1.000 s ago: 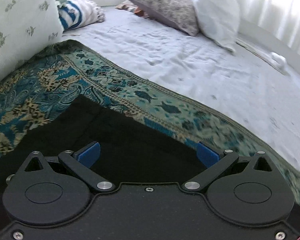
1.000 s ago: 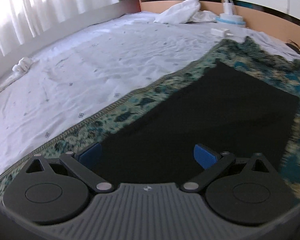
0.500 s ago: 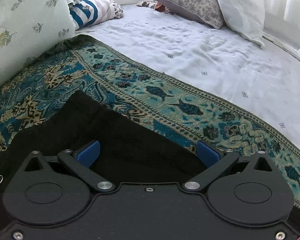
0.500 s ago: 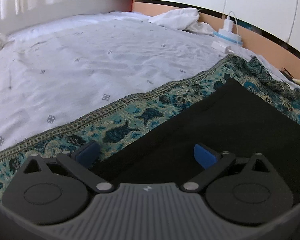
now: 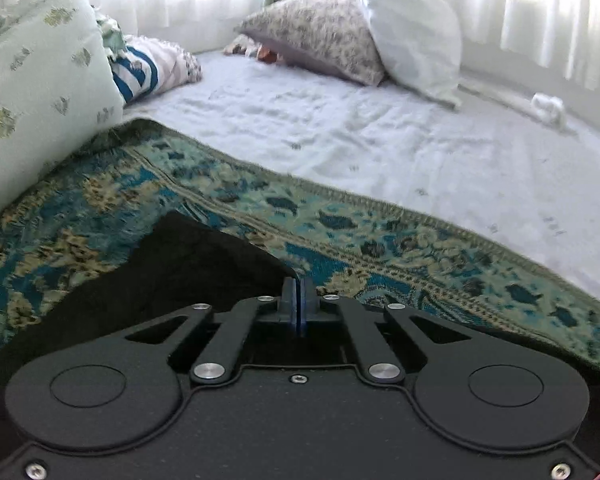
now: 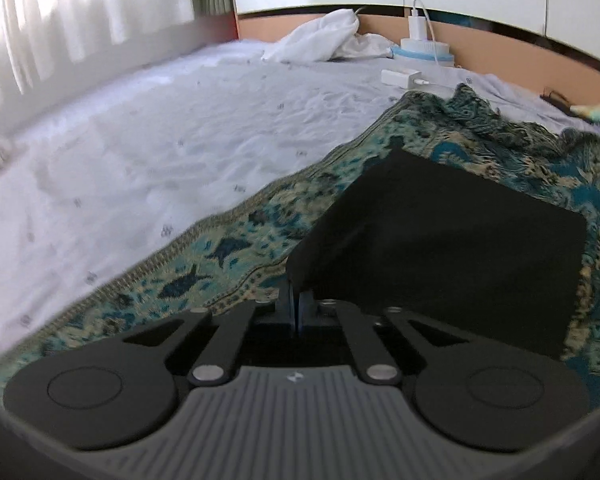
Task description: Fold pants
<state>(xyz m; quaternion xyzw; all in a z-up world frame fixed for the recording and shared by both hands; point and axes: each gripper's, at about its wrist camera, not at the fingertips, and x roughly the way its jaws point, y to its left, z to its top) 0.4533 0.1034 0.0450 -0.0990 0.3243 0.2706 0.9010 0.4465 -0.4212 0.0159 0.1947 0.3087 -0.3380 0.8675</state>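
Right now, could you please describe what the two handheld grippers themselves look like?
Both the left gripper and right gripper have blue finger pads on black linkage bars with silver pivot pins and round black side housings. The left body is smooth black with screws; the right's is ribbed grey with a small logo.

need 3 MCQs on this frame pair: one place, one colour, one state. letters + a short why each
1. The black pants lie on:
A. the bare white sheet
B. the patterned teal rug
C. a pillow

2. The pads of the left hand-held gripper are:
A. blue
B. red
C. white

3. The right hand-held gripper is:
A. wide open above the cloth
B. shut on an edge of the pants
C. shut on the charger

Key: 1 B, the patterned teal rug borders the dark cloth on all visible sides. 2 A, blue pads show pressed together. 3 B, its jaws meet where a raised corner of the cloth comes down.
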